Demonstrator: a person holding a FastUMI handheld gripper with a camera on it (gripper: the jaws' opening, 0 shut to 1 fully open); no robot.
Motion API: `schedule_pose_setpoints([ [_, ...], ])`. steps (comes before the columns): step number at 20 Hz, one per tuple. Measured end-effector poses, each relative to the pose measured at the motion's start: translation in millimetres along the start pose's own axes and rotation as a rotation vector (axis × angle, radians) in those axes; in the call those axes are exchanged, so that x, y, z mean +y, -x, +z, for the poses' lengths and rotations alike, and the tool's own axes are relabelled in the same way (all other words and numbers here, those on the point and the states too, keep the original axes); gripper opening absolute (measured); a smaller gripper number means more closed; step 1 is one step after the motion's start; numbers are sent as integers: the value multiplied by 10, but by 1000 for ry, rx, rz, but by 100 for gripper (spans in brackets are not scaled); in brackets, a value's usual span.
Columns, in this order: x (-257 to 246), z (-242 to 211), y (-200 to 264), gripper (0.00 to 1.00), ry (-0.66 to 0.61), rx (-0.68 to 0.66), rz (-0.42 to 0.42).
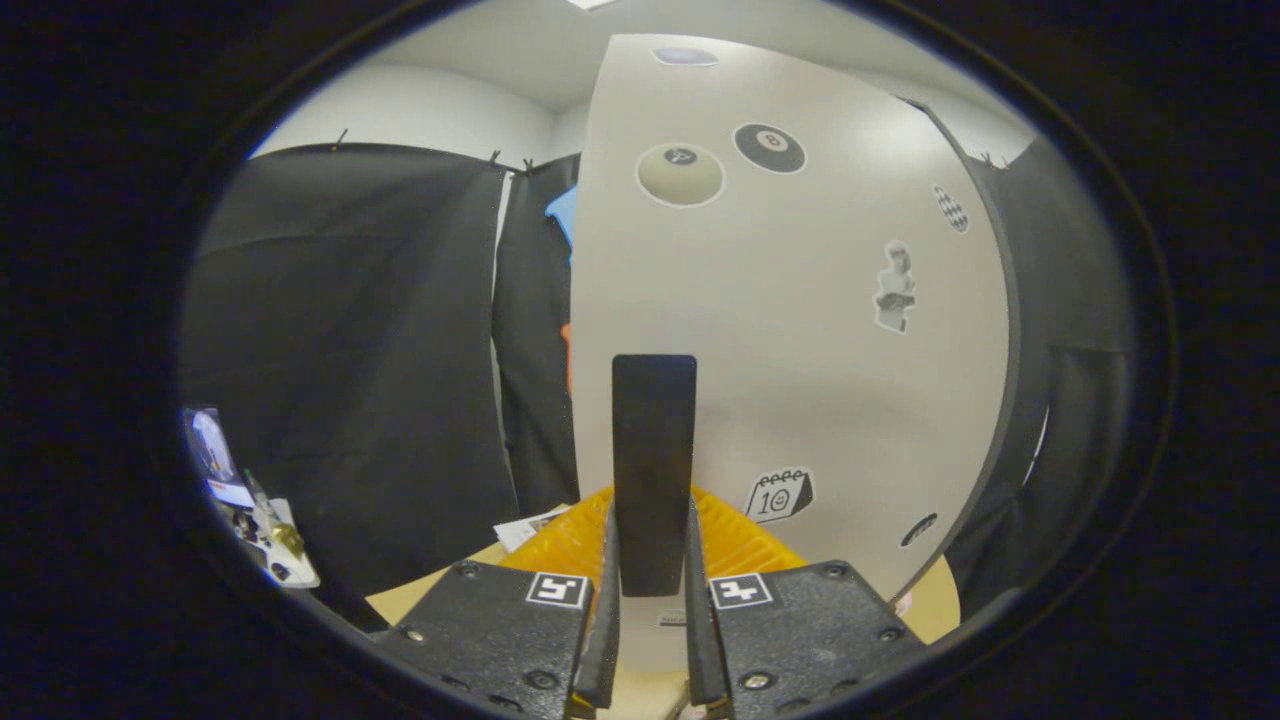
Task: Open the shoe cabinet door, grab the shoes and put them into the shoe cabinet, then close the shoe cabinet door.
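Gripping the dark handle (654, 470) of the shoe cabinet door (800, 340), the hand-held gripper (653, 640) is clenching both fingers against the handle's lower end, one on each side; the pale door, carrying several stickers, is standing just ahead of the fingers and is blocking whatever lies behind it, so the cabinet's inside and any shoes are hidden; an orange ridged item (575, 540) is peeking out on either side of the handle, mostly covered; a strip of tabletop (440, 585) is showing beside the fingers; small cluttered objects (250, 505) far off to the side are too distorted to identify.
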State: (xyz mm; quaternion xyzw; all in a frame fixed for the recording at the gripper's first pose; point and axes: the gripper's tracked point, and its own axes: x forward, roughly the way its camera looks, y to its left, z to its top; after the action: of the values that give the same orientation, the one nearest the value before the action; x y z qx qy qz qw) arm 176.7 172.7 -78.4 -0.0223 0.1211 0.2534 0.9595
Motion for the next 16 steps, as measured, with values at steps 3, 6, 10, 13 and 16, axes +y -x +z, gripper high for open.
schedule_pose_setpoints([
  [3, -46, -17, 180, 30, 8, 3, 33],
  [6, -106, -47, 347, 29, -3, 10, 52],
  [10, -229, -77, 576, 28, -6, 13, 27],
  [13, -330, -88, 742, 27, -18, 13, -19],
  [16, -447, -88, 868, 27, -13, 13, -72],
])
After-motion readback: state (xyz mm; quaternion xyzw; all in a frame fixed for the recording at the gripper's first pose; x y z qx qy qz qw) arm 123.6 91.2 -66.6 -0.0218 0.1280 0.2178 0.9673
